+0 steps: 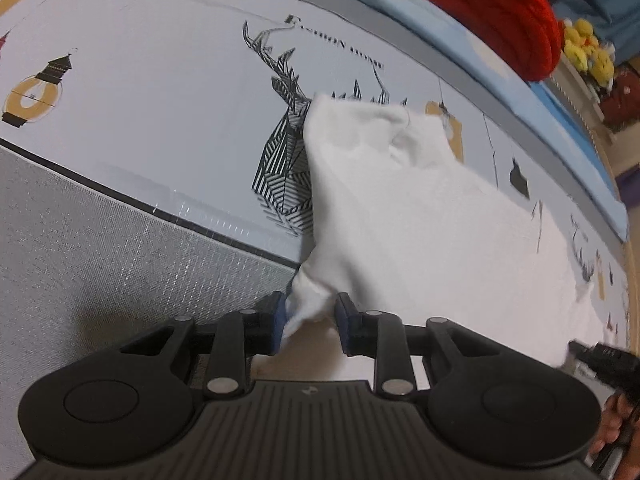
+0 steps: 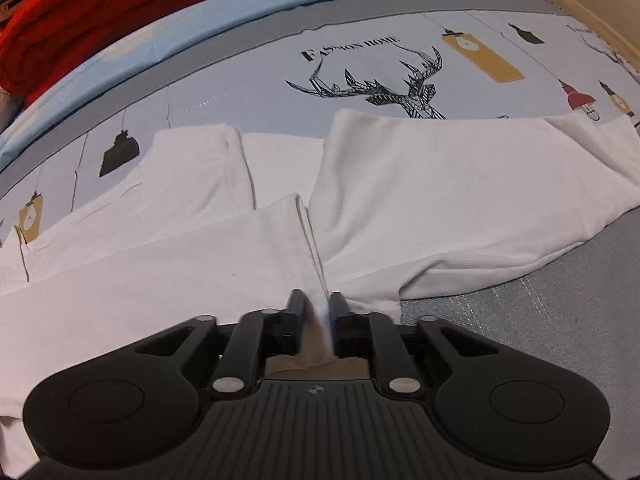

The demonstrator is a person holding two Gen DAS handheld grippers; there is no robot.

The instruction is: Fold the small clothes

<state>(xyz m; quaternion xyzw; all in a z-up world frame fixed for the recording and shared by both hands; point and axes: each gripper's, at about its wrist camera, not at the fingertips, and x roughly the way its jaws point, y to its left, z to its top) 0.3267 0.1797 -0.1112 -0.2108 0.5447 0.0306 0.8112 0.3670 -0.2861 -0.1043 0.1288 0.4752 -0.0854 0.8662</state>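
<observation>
We hold the white garment (image 2: 440,184) at the near edge of the printed bedsheet (image 2: 240,76), over its deer print. Our right gripper (image 2: 318,312) pinches a fold of it. Our left gripper (image 1: 310,320) has bunched cloth between jaws standing apart; grip unclear. A red blanket (image 2: 100,8) lies at the far edge.

A bed sheet (image 2: 240,80) has a deer picture (image 2: 400,88) and lamp pictures. A red blanket (image 2: 100,12) lies folded at the back. Yellow toys (image 1: 588,48) sit nearby.
</observation>
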